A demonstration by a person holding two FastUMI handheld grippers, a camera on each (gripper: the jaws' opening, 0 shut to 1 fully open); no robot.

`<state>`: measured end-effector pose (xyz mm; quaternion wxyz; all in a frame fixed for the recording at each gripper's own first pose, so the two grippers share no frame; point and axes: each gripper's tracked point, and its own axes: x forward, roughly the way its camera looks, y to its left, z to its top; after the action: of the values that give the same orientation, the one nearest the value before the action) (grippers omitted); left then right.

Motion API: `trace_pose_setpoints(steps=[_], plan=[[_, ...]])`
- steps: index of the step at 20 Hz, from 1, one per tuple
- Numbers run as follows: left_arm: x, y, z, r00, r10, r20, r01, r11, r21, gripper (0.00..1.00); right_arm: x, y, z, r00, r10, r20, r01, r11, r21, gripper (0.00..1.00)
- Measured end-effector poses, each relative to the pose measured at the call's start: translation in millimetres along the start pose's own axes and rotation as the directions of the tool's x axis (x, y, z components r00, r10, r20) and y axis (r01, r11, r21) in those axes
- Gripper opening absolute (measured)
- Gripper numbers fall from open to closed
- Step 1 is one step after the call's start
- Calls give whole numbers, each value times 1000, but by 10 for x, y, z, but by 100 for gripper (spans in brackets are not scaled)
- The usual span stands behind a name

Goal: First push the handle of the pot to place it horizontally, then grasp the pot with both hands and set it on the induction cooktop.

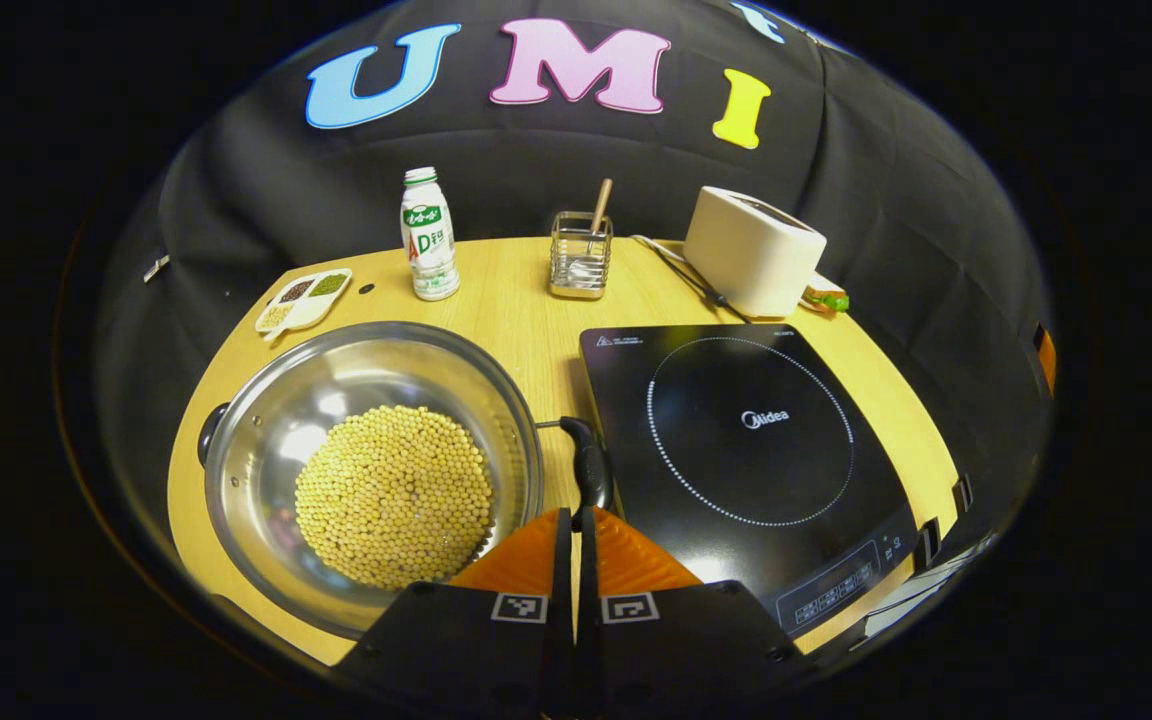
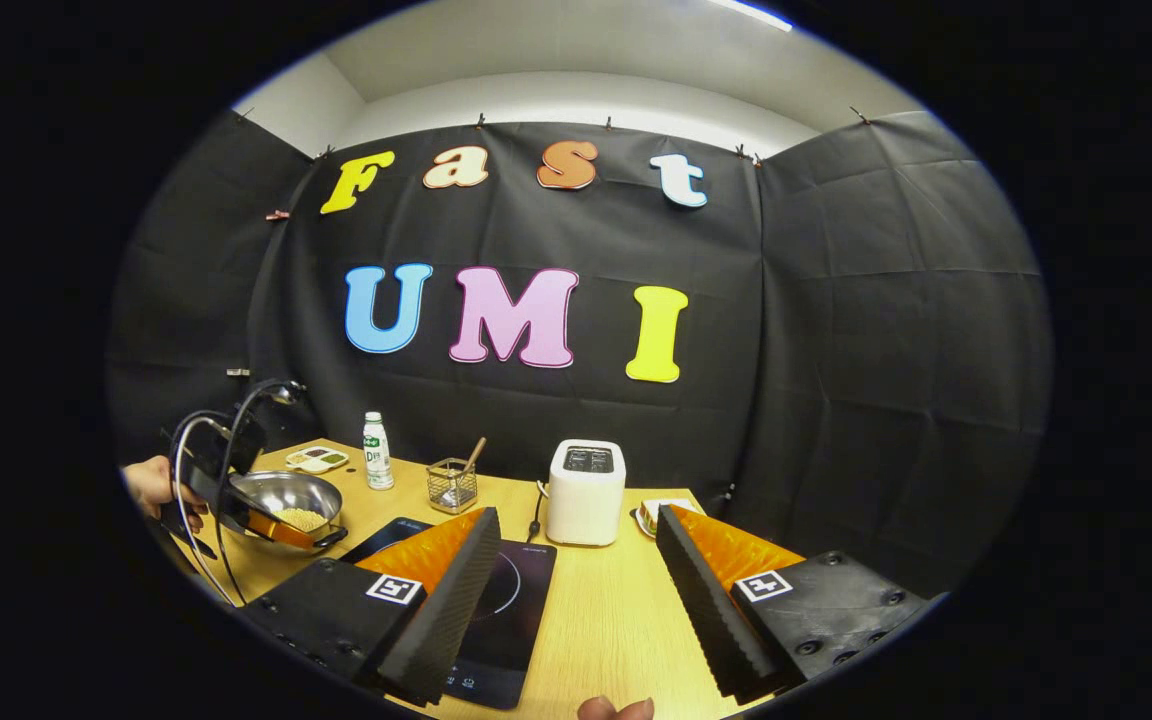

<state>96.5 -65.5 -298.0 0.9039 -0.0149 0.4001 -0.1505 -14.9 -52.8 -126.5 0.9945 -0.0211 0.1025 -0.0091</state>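
Left gripper [image 1: 574, 515] fingers pressed together, tips at the pot's handle [image 1: 588, 462]. Pot [image 1: 266, 420] of beans sits on the table [image 1: 516, 300], just left of the cooktop [image 1: 746, 430]. Right gripper [image 2: 576, 545] spread wide, well apart from the pot.

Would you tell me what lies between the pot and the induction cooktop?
In the left gripper view, the pot's handle lies there, beside the induction cooktop, with the shut left gripper at it.

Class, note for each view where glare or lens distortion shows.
Left gripper view: bright glare on the pot's steel wall and a reflection on the cooktop; the table edge bows. Right gripper view: the ceiling light overexposes; the wall's folds curve outward.
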Motion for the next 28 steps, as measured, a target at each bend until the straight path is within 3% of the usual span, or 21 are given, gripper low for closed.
trace_pose_setpoints(steps=[2, 4, 8, 9, 13, 14, 17, 21, 23, 26, 28], plan=[[-214, -31, 205, 991, -15, 133, 13, 1000, 15, 5, 26, 101, -24, 1000, 24, -11, -23, 999, 31, 98], [-510, 40, 445, 965, -21, 262, 13, 999, 35, 5, 71, 338, -39, 996, 78, -33, -75, 993, 88, 98], [-984, 629, 638, 946, 61, 319, -78, 996, 42, 5, 245, 1049, -77, 955, 261, -138, -225, 947, 231, 98], [-1080, 799, 680, 940, 75, 334, -90, 996, 29, 14, 301, 1240, -106, 936, 305, -175, -251, 928, 275, 98], [-1343, 1713, 688, 932, 177, 315, -176, 984, -30, 89, 563, 1966, -249, 839, 439, -321, -293, 862, 414, 98], [-1360, 1952, 657, 934, 207, 292, -206, 978, -36, 95, 602, 2145, -309, 808, 468, -358, -292, 845, 448, 98], [-1292, 2553, 591, 942, 262, 209, -256, 965, -52, 97, 709, 2644, -493, 724, 526, -447, -272, 812, 516, 98], [-904, 2930, 385, 974, 209, 83, -199, 973, -115, 95, 810, 3145, -841, 628, 561, -540, -239, 799, 553, 98], [-690, 2980, 295, 984, 174, 41, -167, 977, -136, 95, 914, 3308, -1080, 601, 548, -582, -211, 811, 545, 99], [-444, 3016, 249, 991, 130, 8, -128, 980, -155, 95, 1037, 3368, -1367, 587, 502, -635, -178, 846, 503, 99], [-258, 3036, 196, 994, 110, -23, -112, 980, -161, 94, 1091, 3423, -1480, 576, 492, -653, -155, 850, 503, 99]])
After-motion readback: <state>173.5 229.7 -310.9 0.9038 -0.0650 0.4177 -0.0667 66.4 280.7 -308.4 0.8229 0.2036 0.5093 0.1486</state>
